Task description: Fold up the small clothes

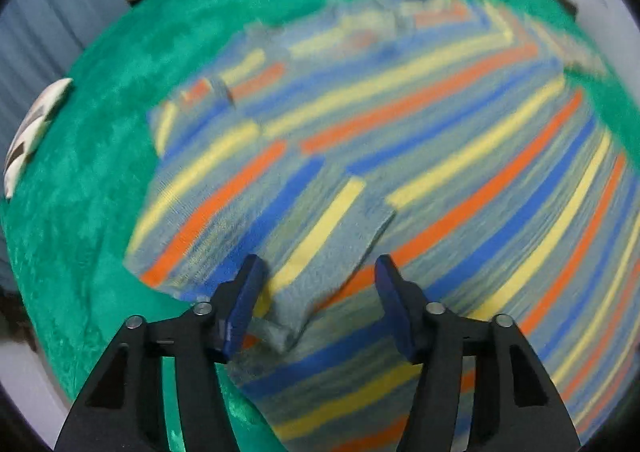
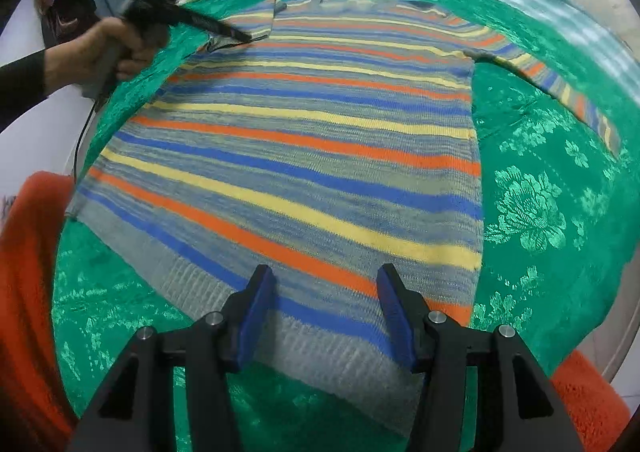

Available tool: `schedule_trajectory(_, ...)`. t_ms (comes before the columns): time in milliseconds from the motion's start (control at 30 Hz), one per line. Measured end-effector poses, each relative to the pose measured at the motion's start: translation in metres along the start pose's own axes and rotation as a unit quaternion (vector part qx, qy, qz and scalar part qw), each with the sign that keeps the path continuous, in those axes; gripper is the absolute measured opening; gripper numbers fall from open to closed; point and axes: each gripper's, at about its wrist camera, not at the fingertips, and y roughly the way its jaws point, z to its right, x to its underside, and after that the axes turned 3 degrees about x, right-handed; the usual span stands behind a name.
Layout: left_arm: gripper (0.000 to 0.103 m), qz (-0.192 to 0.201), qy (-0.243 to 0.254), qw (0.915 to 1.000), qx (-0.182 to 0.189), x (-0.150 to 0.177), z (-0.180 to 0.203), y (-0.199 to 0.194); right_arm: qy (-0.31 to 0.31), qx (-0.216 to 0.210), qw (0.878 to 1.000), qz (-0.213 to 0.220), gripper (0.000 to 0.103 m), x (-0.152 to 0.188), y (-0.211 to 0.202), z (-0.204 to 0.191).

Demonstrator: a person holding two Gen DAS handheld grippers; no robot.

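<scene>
Right now your striped sweater lies spread flat on the green floral cloth that covers the worktop, hem toward you, one sleeve stretched out to the right side of the right wrist view. Your right gripper hangs over the ribbed hem with its jaws roughly half open — the knit shows between the blue pads, but they are not pressing on it. Your left gripper is over the folded-in other sleeve, whose cuff end sits between the jaws; they stand apart, only the left pad against the fabric. That view is blurred. In the right wrist view your left hand holds that gripper near the sweater's far shoulder.
</scene>
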Motion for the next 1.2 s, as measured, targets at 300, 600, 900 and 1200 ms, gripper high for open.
schedule_trajectory(300, 0.050, 0.018, -0.027, 0.9991, 0.026, 0.010, -0.006, 0.001, 0.004, -0.006, 1.000, 0.008, 0.060, 0.003, 0.001, 0.000)
schedule_trajectory(600, 0.004, 0.129, -0.293, 0.9438, 0.082, 0.031, -0.139, -0.094, 0.000, -0.004, 1.000, 0.011, 0.062, 0.004, 0.001, -0.004)
schedule_trajectory(900, 0.004, 0.118, -0.505, 0.8545, 0.032, 0.122, -0.262, -0.096, -0.004, -0.002, 1.000, 0.012, 0.067, 0.003, 0.003, -0.008)
schedule_trajectory(1200, 0.003, 0.078, -0.604, 0.7915, 0.053, 0.196, -0.292, -0.067, -0.007, -0.002, 1.000, 0.012, 0.070, 0.002, 0.005, -0.008)
